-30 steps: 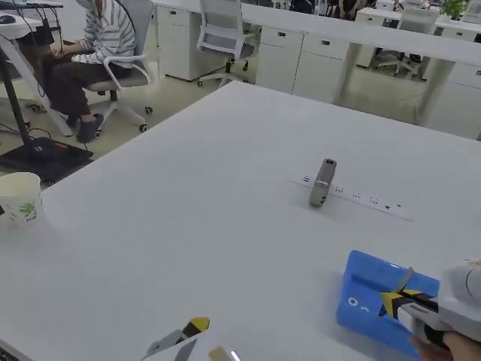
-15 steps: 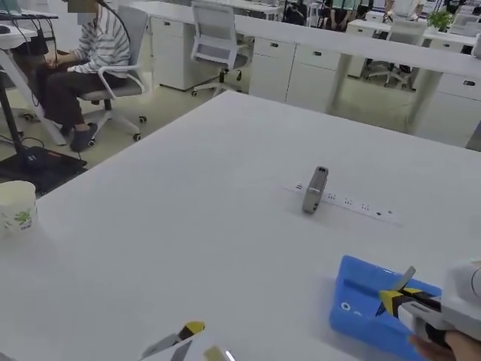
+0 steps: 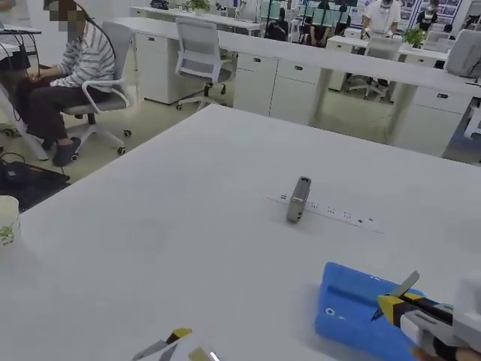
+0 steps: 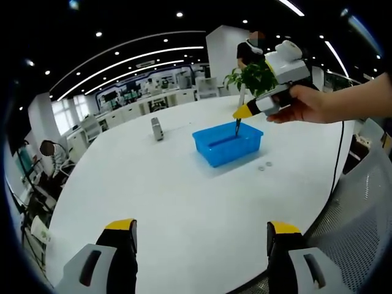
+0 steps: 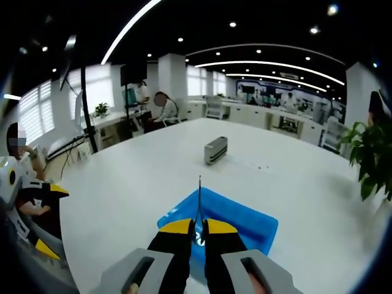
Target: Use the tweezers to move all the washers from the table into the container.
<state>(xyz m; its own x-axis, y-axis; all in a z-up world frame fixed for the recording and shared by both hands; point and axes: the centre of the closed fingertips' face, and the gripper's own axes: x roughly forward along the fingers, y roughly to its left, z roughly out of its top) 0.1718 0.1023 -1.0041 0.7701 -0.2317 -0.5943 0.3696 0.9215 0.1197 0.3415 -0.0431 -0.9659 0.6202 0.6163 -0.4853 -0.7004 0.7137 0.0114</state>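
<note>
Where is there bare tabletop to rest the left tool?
The wide bare stretch of table between the paper cup at its left edge and the blue container, nearer than the power strip. Crowded around the container: the right tool holds tweezers over it, and washers lie beside it.
</note>
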